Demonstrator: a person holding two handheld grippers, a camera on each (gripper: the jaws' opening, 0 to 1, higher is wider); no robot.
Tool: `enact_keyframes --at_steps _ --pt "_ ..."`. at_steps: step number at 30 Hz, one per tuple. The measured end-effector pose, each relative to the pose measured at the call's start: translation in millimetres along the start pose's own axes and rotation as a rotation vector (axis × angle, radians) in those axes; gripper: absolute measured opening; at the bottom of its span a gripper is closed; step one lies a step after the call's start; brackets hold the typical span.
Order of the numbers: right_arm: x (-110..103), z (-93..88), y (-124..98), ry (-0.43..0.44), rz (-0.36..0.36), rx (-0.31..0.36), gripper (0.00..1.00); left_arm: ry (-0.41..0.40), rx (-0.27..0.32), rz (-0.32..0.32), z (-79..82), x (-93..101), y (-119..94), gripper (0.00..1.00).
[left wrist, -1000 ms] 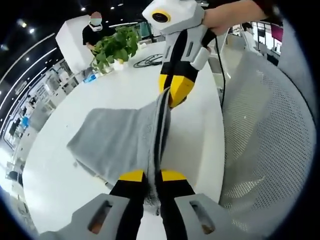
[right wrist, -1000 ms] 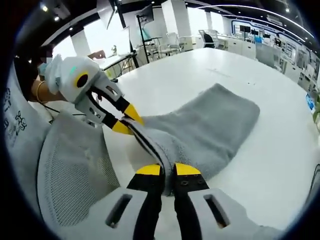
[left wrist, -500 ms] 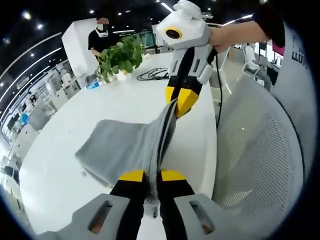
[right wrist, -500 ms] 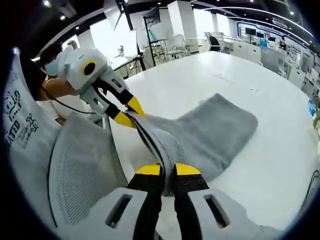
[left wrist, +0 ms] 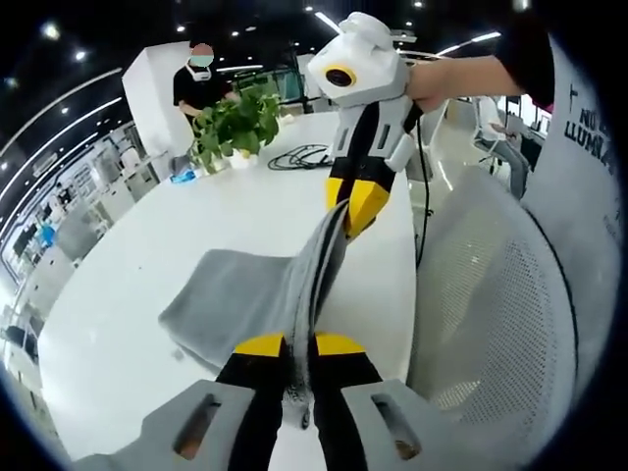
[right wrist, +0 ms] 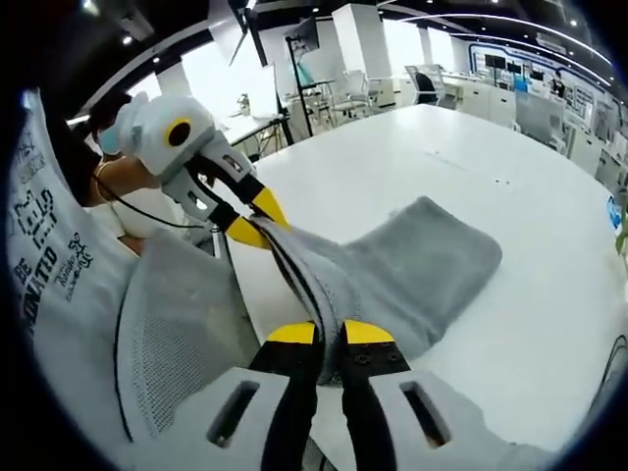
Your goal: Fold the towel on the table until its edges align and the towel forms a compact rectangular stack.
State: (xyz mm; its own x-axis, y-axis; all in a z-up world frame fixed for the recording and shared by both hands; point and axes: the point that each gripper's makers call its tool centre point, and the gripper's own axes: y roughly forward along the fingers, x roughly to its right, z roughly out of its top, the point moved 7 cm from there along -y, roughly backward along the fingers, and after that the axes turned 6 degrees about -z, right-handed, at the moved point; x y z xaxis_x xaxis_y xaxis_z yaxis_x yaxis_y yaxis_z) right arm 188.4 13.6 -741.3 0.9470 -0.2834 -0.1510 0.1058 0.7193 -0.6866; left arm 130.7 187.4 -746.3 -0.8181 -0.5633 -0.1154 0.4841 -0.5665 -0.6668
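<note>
A grey towel (left wrist: 245,294) lies partly on the white table (left wrist: 128,294), its near edge lifted and stretched taut between my two grippers. My left gripper (left wrist: 299,345) is shut on one corner of that edge. The right gripper (left wrist: 353,201) shows ahead in the left gripper view, pinching the other corner. In the right gripper view my right gripper (right wrist: 329,334) is shut on the towel (right wrist: 412,270), and the left gripper (right wrist: 250,221) holds the far corner over the table's edge. The rest of the towel drapes down onto the table (right wrist: 510,324).
A white mesh chair (left wrist: 491,314) stands close against the table edge, also seen as the chair back (right wrist: 172,334). A potted plant (left wrist: 231,113) and a black cable (left wrist: 299,155) sit at the far end. A person (left wrist: 201,78) stands behind the plant.
Both grippers have risen a little with the towel's edge held between them, drawing more cloth off the table. Grips are unchanged.
</note>
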Motion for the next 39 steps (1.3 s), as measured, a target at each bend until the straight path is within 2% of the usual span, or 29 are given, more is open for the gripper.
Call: enact_keyframes --at_steps 13,39 --pt "-4.7 9.5 -8.8 -0.003 0.029 0.005 0.05 0.008 0.026 0.014 12.4 -0.7 -14.6 0.09" --pt "-12.9 19.2 -23.0 -0.036 0.062 -0.011 0.05 0.012 0.045 0.014 22.8 8.0 -28.3 0.09"
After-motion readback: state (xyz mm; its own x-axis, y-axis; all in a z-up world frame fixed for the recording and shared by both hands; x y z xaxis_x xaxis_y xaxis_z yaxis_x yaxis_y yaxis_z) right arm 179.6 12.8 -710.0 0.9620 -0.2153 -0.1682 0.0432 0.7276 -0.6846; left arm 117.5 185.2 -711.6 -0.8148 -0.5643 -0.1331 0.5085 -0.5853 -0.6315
